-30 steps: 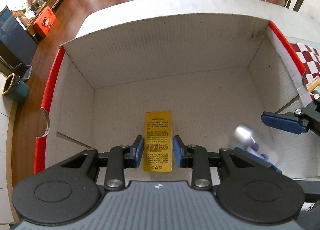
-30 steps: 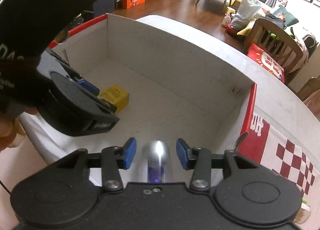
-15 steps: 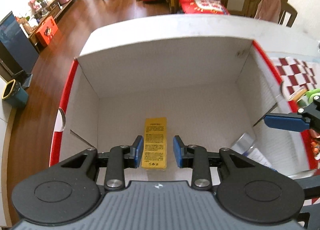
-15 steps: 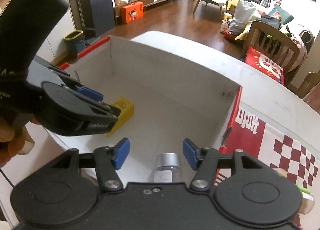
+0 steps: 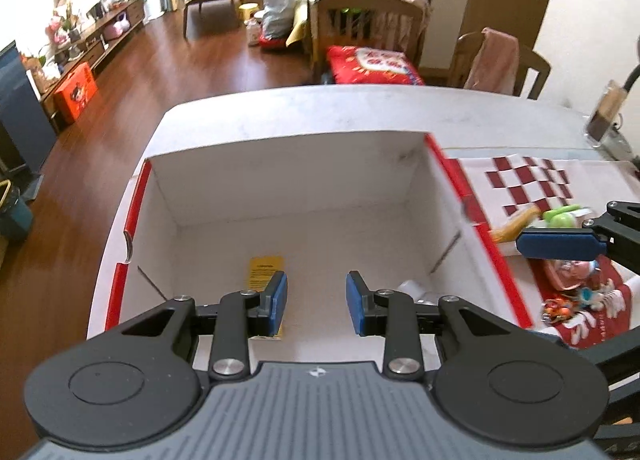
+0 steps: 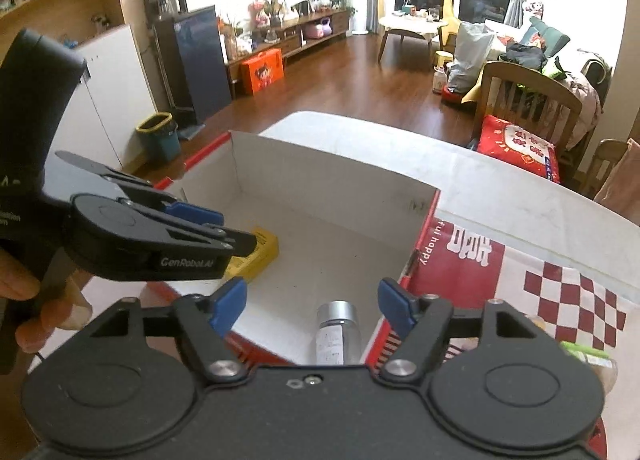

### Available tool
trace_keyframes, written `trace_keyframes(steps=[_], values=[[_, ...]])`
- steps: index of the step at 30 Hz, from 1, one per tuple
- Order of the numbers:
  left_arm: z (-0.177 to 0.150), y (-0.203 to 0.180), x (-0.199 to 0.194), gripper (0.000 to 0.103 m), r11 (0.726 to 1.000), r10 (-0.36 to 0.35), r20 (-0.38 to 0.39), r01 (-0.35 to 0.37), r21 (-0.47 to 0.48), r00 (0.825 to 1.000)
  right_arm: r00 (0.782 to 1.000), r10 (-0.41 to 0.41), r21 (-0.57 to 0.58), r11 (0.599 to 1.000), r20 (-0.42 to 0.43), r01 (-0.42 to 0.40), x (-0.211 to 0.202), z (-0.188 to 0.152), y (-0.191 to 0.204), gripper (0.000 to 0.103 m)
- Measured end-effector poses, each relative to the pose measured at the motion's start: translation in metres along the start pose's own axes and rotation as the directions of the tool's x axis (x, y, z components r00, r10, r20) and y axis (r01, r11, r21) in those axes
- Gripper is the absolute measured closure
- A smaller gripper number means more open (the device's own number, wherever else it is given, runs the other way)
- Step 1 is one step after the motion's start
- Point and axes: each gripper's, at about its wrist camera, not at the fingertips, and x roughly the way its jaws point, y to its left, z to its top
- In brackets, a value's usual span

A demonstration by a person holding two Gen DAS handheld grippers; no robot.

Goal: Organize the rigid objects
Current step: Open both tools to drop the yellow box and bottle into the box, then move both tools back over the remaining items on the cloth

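Both grippers over the box (image 5: 304, 164): left gripper (image 5: 316, 302) jaws apart, empty, right gripper (image 6: 312, 302) jaws opening with nothing pinched, bottle (image 6: 338, 330) and yellow carton (image 6: 256, 252) lying on the box floor; best lift clear before fetching from the pile (image 5: 568, 284).

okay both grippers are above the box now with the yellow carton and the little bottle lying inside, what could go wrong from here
1. The clear bottle lies on its side in the box, near its right wall, so it may roll when more items land.
2. The left gripper and the right gripper, whose jaws are opening with nothing between them, hang close together and could bump.
3. Careless drops could land on the yellow carton.
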Motion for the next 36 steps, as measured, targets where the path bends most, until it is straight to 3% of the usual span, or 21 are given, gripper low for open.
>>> trace_keyframes(steps=[3,7,13,19,22,32,36], values=[[-0.003,-0.009,-0.012,0.072,1.0,-0.024,0.028,0.024,0.007,0.999,1.0,0.011,0.022,1.0,0.029,-0.011,-0.02,-0.008,-0.006,0.023],[-0.011,-0.023,-0.031,0.037,0.999,-0.044,0.088,0.042,0.028,0.995,0.998,-0.001,0.041,0.999,0.058,-0.001,-0.043,-0.021,-0.02,0.019],[-0.022,-0.046,-0.044,0.036,0.997,-0.075,0.124,0.069,0.046,0.989,0.994,-0.037,0.089,0.996,0.1,0.028,-0.077,-0.049,-0.048,0.011],[-0.034,-0.074,-0.053,0.023,0.993,-0.106,0.185,0.094,0.075,0.977,0.987,-0.089,0.113,0.991,0.136,0.074,-0.104,-0.081,-0.077,0.003],[-0.042,-0.089,-0.054,0.022,0.989,-0.134,0.207,0.119,0.083,0.969,0.982,-0.114,0.136,0.986,0.153,0.093,-0.117,-0.097,-0.087,0.001],[-0.062,-0.147,-0.035,0.021,0.969,-0.243,0.188,0.228,0.095,0.952,0.967,-0.216,0.16,0.968,0.133,0.195,-0.133,-0.148,-0.13,0.001],[-0.072,-0.173,-0.021,0.021,0.962,-0.258,0.172,0.238,0.133,0.951,0.964,-0.239,0.189,0.958,0.118,0.215,-0.132,-0.161,-0.149,0.001]])
